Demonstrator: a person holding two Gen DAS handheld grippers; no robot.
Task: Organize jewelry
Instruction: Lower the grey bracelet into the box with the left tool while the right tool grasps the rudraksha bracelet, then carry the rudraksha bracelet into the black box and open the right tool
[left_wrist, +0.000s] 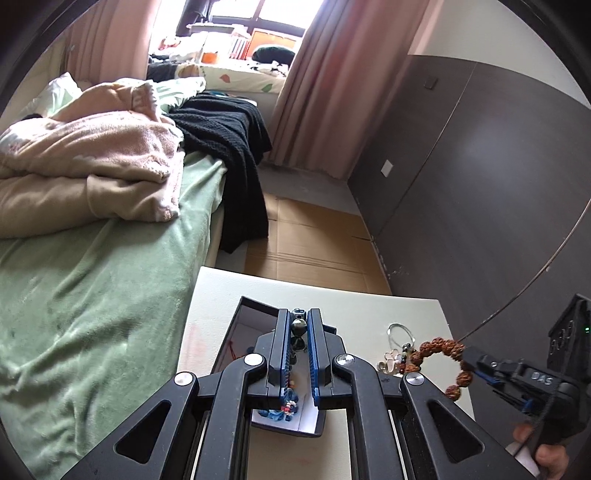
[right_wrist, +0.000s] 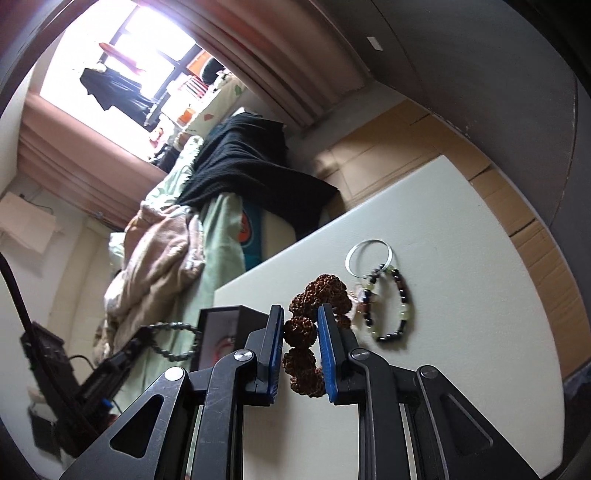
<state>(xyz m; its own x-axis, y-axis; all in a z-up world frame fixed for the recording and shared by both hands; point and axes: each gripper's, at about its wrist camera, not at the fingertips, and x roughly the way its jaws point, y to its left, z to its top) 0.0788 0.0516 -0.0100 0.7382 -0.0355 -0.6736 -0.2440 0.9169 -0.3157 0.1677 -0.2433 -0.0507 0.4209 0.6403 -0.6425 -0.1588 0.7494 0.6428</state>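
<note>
Nearest the lens in the left wrist view, the left gripper (left_wrist: 298, 334) has its jaws pinching a dark beaded bracelet (left_wrist: 298, 325), held over an open black jewelry box (left_wrist: 236, 343) on the white desk (left_wrist: 218, 306). Blue beaded jewelry (left_wrist: 286, 404) lies in the box below the jaws. To the right, the right gripper (left_wrist: 471, 363) holds a brown seed bracelet (left_wrist: 437, 356) lifted above the desk. A green-sheeted bed (left_wrist: 92, 288) stands left of the desk.

From the right wrist view, the right gripper's (right_wrist: 301, 330) jaws are pinching the brown seed bracelet (right_wrist: 319, 290) between blue pads. Beyond it, a silver bangle (right_wrist: 368, 258) and a mixed-bead bracelet (right_wrist: 391, 306) lie touching on the desk (right_wrist: 461, 258). At left, the left gripper (right_wrist: 138, 341) holds the dark beaded bracelet (right_wrist: 175, 339) beside the box (right_wrist: 221, 332).
</note>
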